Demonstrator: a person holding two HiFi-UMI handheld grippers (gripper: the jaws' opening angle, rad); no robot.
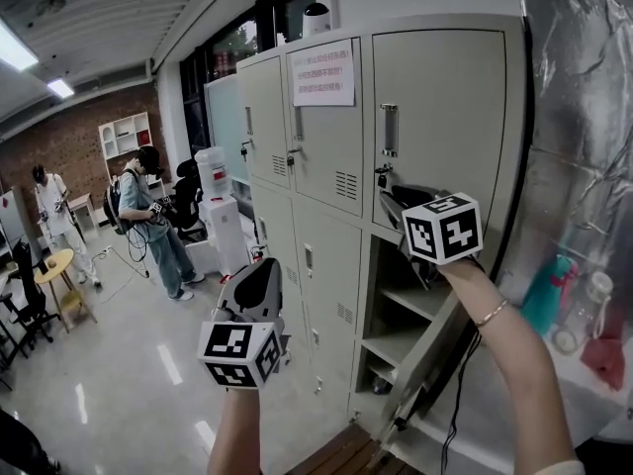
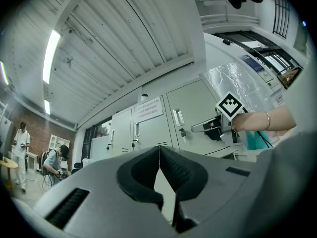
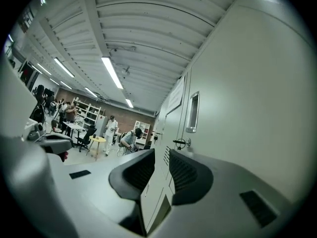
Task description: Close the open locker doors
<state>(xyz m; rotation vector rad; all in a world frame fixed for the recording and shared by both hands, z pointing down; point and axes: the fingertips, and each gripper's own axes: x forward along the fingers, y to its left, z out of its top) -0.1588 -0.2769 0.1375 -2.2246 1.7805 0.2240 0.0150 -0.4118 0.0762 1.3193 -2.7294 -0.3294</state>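
A bank of grey lockers fills the middle of the head view. One lower locker door hangs open towards me, and its shelved compartment shows behind it. My right gripper is raised in front of the bottom edge of the shut upper right door, close to its key. In the right gripper view that gripper has its jaws apart with only locker fronts showing through the gap. My left gripper is lower, before the middle column. Its pads meet, with nothing between them.
A silver foil sheet and bottles lie to the right of the lockers. A water dispenser stands at the bank's left end. Two people stand out on the floor, near a small round table.
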